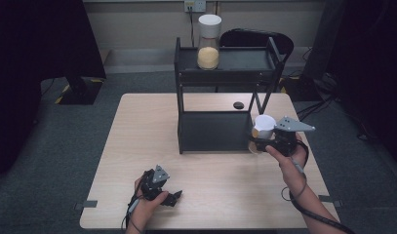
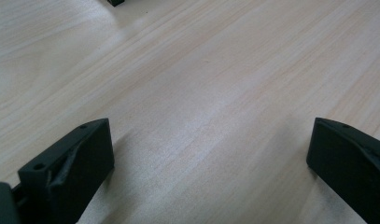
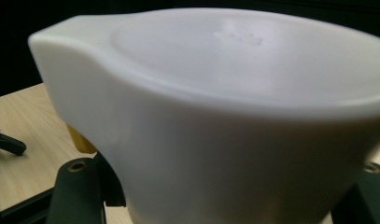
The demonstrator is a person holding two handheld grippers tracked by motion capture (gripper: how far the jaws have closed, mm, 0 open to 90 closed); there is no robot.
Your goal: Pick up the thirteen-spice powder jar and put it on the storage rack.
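Note:
A black two-tier shelf [image 1: 225, 73] stands at the far middle of the wooden table [image 1: 137, 141]. On its top tier stands a clear jar [image 1: 208, 41] with a white lid and yellow contents. My right gripper [image 1: 259, 141] is shut on a second white-lidded jar [image 1: 264, 125], held just off the shelf's lower right corner. In the right gripper view this jar's white lid [image 3: 234, 107] looms close between the two jaws, with a bit of yellow below it at the left. My left gripper [image 1: 172, 197] rests near the table's front edge, open over bare wood [image 2: 211, 158].
A small black round object [image 1: 238, 105] lies on the table behind the shelf. A dark chair [image 1: 254, 38] stands beyond the table. Dark furniture stands at the far left. The shelf's lower tier [image 1: 213, 130] holds nothing.

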